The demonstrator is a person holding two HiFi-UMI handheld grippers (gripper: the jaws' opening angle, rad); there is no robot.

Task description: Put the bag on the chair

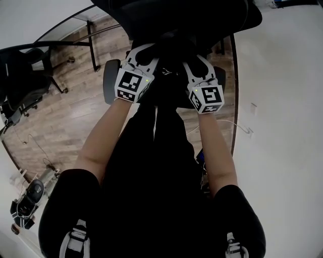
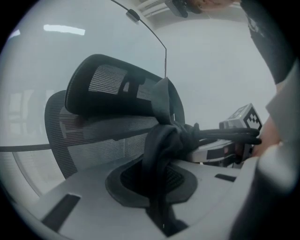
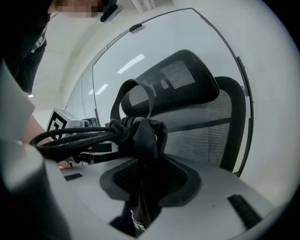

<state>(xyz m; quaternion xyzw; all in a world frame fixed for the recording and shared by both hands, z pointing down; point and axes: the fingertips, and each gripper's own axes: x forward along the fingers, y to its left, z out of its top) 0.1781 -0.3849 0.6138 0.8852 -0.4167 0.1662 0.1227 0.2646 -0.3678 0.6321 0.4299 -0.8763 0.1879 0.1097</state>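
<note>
The black bag (image 1: 169, 75) hangs between my two grippers in front of a black mesh office chair (image 1: 176, 12) with grey armrests (image 1: 111, 78). My left gripper (image 1: 149, 56) is shut on a bunched black strap of the bag (image 2: 161, 140), which runs down between its jaws (image 2: 159, 187). My right gripper (image 1: 196, 64) is shut on another fold of the bag (image 3: 143, 136), gripped low between its jaws (image 3: 140, 192). Black knotted cords (image 3: 75, 136) stretch from that fold toward the other gripper. The chair's headrest (image 2: 108, 84) and mesh back (image 3: 201, 122) rise close behind. The bag's body is mostly hidden.
A second black office chair (image 1: 22, 75) stands at the left on the wood floor (image 1: 60, 121). A black desk leg (image 1: 92, 45) rises beside it. A white wall (image 1: 282, 101) with a cable (image 1: 242, 126) runs along the right. Small gear (image 1: 28, 199) lies at lower left.
</note>
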